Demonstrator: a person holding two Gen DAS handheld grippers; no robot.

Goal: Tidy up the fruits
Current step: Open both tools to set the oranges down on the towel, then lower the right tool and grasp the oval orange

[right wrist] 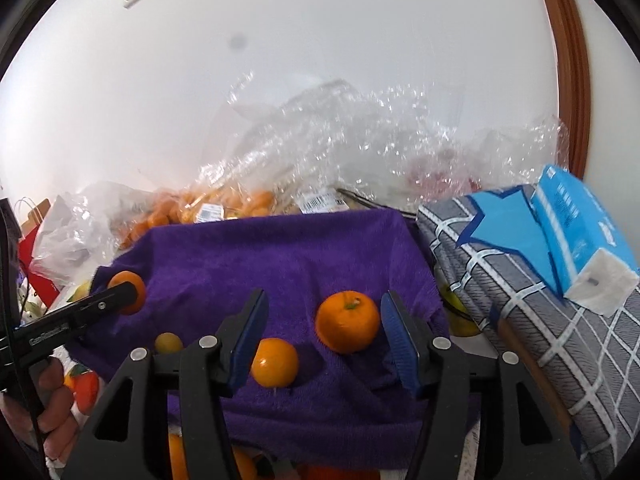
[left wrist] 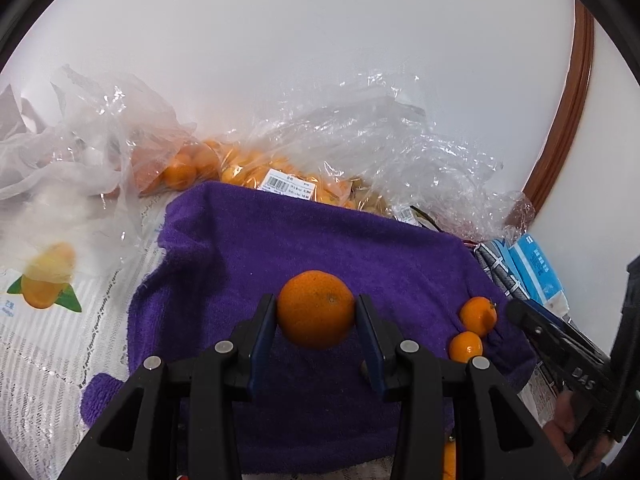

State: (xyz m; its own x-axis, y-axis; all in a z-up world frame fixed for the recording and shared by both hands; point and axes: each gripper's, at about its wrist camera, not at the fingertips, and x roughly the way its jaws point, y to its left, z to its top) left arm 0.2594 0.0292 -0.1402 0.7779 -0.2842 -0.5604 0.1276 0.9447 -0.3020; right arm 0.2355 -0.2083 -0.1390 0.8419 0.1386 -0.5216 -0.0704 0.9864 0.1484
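In the left wrist view my left gripper (left wrist: 315, 301) is shut on a large orange (left wrist: 316, 310), held just above a purple towel (left wrist: 280, 236). Two small tangerines (left wrist: 478, 315) (left wrist: 466, 346) lie near the towel's right edge, beside one finger of my right gripper (left wrist: 520, 314). In the right wrist view my right gripper (right wrist: 325, 296) is open over the towel (right wrist: 280, 252). A tangerine with a green stem (right wrist: 347, 322) lies between its fingers, close to the right one, with a gap on each side. A second tangerine (right wrist: 274, 362) rests by the left finger (right wrist: 250, 320).
Clear plastic bags of small oranges (left wrist: 188, 168) (right wrist: 240, 204) are heaped behind the towel against a white wall. A blue tissue pack (right wrist: 580, 224) sits on a grey checked cushion (right wrist: 540, 320) at the right. A small yellow fruit (right wrist: 169, 342) and more oranges (right wrist: 176, 456) lie at the towel's front left.
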